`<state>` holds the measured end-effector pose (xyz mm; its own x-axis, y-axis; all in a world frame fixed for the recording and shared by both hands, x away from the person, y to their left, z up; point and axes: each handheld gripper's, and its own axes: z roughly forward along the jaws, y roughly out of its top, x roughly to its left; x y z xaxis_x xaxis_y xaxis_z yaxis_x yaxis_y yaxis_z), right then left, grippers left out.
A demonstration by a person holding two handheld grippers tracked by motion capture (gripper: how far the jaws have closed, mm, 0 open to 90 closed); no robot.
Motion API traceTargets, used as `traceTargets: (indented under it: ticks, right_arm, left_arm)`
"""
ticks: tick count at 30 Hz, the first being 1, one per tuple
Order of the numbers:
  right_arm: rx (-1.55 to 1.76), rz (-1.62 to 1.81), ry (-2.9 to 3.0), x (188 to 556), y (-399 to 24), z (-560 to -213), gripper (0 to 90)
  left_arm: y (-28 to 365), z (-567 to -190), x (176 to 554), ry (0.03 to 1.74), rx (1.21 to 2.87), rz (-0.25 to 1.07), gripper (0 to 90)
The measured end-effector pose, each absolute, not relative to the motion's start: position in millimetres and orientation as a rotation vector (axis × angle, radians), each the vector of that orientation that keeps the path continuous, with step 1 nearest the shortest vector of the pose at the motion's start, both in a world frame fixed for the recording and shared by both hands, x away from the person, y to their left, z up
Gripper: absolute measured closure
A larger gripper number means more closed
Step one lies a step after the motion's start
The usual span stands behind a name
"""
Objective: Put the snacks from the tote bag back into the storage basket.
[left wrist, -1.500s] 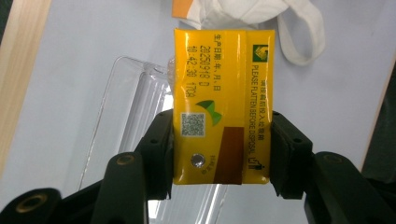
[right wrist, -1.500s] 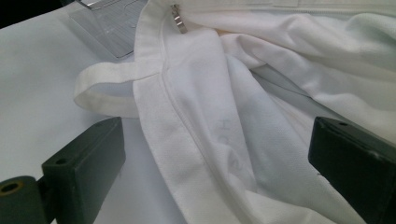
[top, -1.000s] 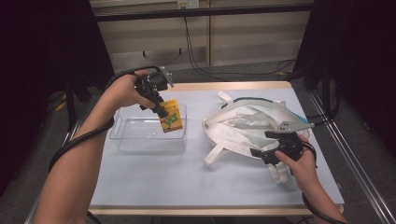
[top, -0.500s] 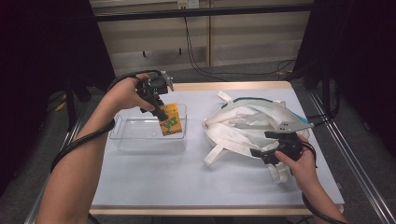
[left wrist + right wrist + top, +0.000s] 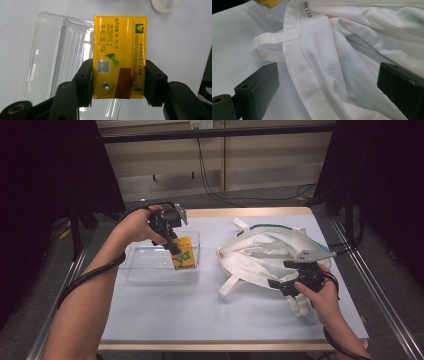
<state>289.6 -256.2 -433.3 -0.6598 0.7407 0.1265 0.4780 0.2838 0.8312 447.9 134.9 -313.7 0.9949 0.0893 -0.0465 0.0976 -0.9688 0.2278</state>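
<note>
Over the clear tray (image 5: 150,265) on the left of the table (image 5: 200,315), my left gripper (image 5: 176,251) has the yellow carton (image 5: 183,254) clamped by its sides, pads pressed on both edges. In the left gripper view the carton (image 5: 119,57) sits above the tray (image 5: 57,50). Over on the right, my right gripper (image 5: 278,286) is gaping wide over the white bag (image 5: 260,252), jaws either side of a fabric fold (image 5: 332,75), not pinching anything.

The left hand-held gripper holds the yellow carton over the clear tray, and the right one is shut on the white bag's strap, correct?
Not quite. The right hand-held gripper is open, its jaws wide apart over the white bag, as the right gripper view shows. The left hand-held gripper does hold the yellow carton over the clear tray.
</note>
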Motion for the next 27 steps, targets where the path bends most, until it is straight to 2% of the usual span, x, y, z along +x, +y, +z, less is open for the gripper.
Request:
traceTargets:
  ticks: [27]
  right_arm:
    - [1.116, 1.313, 2.272, 289.3, -255.7, -433.6, 3.8]
  left_arm:
    - [129.0, -352.8, 445.1, 0.060, 2.916, -0.074, 48.6]
